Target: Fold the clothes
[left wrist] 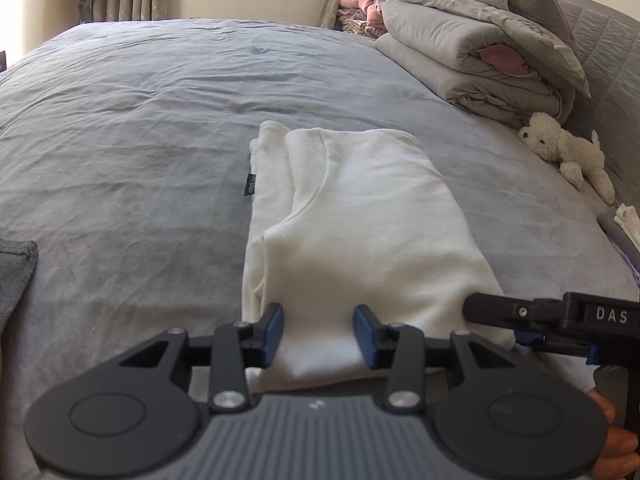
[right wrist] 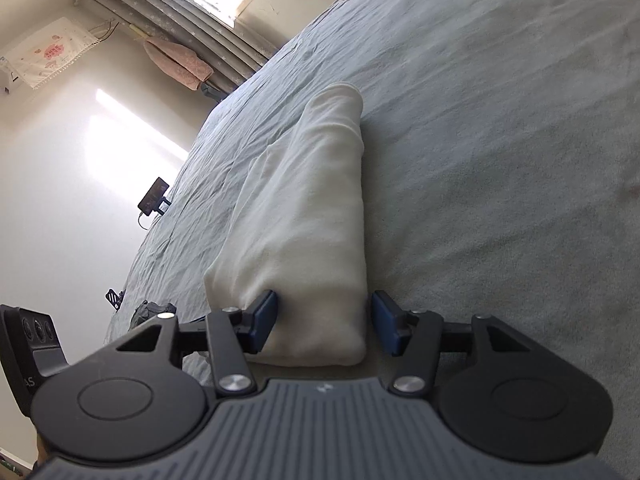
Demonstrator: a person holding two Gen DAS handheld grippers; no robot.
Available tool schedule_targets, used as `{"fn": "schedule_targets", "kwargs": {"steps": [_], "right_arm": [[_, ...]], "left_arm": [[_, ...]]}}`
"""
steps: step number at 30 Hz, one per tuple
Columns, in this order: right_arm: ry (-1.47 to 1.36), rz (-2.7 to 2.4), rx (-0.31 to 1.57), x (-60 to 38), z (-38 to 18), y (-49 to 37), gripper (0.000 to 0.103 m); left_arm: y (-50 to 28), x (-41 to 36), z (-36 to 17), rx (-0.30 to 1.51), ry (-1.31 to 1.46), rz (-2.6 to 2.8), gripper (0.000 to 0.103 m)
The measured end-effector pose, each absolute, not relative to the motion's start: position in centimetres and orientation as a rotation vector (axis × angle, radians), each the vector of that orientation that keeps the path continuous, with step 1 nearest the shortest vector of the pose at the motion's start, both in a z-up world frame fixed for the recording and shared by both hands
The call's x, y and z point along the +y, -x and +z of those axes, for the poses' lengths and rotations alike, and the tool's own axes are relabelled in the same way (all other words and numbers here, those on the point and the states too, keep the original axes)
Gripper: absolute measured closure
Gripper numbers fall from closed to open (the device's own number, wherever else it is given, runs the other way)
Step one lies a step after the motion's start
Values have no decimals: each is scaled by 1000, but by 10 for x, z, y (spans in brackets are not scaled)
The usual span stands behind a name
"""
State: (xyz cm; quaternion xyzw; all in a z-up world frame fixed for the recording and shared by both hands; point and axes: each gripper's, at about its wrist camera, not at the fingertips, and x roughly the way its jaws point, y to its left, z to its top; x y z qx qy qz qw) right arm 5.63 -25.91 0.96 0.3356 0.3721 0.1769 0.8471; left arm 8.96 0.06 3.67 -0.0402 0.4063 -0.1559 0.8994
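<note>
A white garment (left wrist: 360, 220) lies folded into a long rectangle on the grey bed sheet (left wrist: 140, 140). My left gripper (left wrist: 320, 332) is at its near edge, and the thick fold fills the space between both blue pads, which press on it. In the right wrist view the same garment (right wrist: 304, 200) runs away from my right gripper (right wrist: 324, 320), which straddles the near right corner. Its left pad (right wrist: 264, 320) touches the cloth, while the right pad (right wrist: 386, 324) stands a little clear of it, so the jaws are open. The right gripper's black finger (left wrist: 476, 308) lies over the garment's right edge.
Folded grey quilts (left wrist: 480, 60) and a white plush toy (left wrist: 568, 148) sit at the bed's far right by the headboard. A grey cloth (left wrist: 16, 272) lies at the left edge. A phone on a stand (right wrist: 154, 196) is beyond the bed's far side.
</note>
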Motion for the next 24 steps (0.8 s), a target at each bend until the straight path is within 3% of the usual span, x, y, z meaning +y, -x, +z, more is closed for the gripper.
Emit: {"fn": "schedule_targets", "kwargs": {"steps": [8, 11, 18, 24], "right_arm": [[-621, 330, 751, -245, 14, -52, 51], [-610, 326, 750, -244, 13, -52, 52], [-541, 313, 745, -234, 15, -53, 53], [-433, 286, 729, -220, 18, -50, 54]], "left_arm": [[-96, 19, 41, 881, 170, -332, 64], [-98, 27, 40, 909, 132, -216, 36], [-104, 51, 33, 956, 396, -280, 30], [-103, 42, 26, 957, 415, -281, 31]]}}
